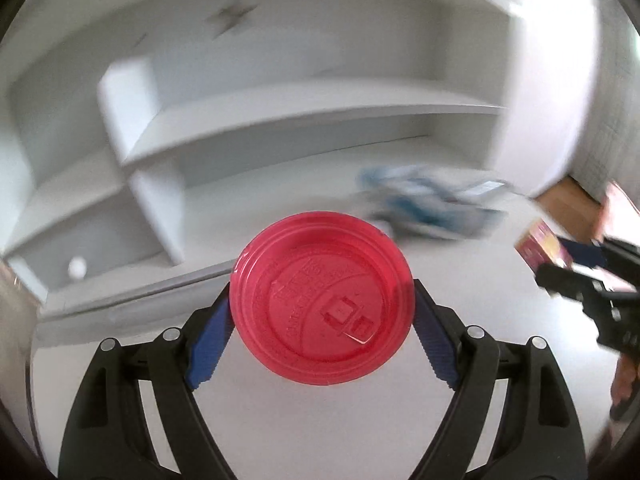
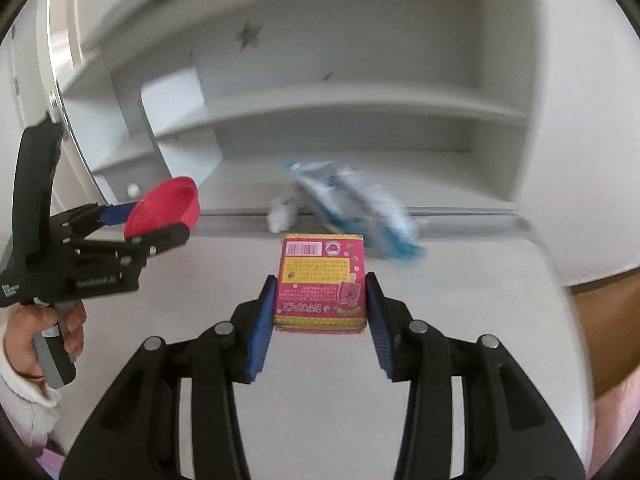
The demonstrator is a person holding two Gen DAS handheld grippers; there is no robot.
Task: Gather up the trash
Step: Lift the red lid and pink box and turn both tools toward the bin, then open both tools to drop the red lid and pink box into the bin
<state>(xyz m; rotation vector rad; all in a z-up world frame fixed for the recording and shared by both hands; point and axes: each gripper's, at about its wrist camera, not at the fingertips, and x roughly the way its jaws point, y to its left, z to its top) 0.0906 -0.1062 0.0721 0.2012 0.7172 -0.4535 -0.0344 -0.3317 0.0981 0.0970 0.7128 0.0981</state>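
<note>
My left gripper (image 1: pixel 322 304) is shut on a red plastic cup lid (image 1: pixel 322 300), its blue pads pressed on the lid's two edges above the white desk (image 1: pixel 280 420). From the right wrist view the same lid (image 2: pixel 164 208) and left gripper (image 2: pixel 160 220) show at the left, held by a hand. My right gripper (image 2: pixel 320 304) is shut on a small pink snack box (image 2: pixel 320 282) with a barcode, lifted off the desk. That box (image 1: pixel 540 244) and the right gripper (image 1: pixel 568 268) appear at the right edge of the left wrist view. A blue and white wrapper (image 2: pixel 352 208) lies on the desk behind.
White shelves (image 1: pixel 304 108) with star marks rise behind the desk, with a small white knob (image 1: pixel 77 268) at lower left. A crumpled white scrap (image 2: pixel 280 212) lies beside the wrapper. Wooden floor (image 2: pixel 600 320) shows past the desk's right edge.
</note>
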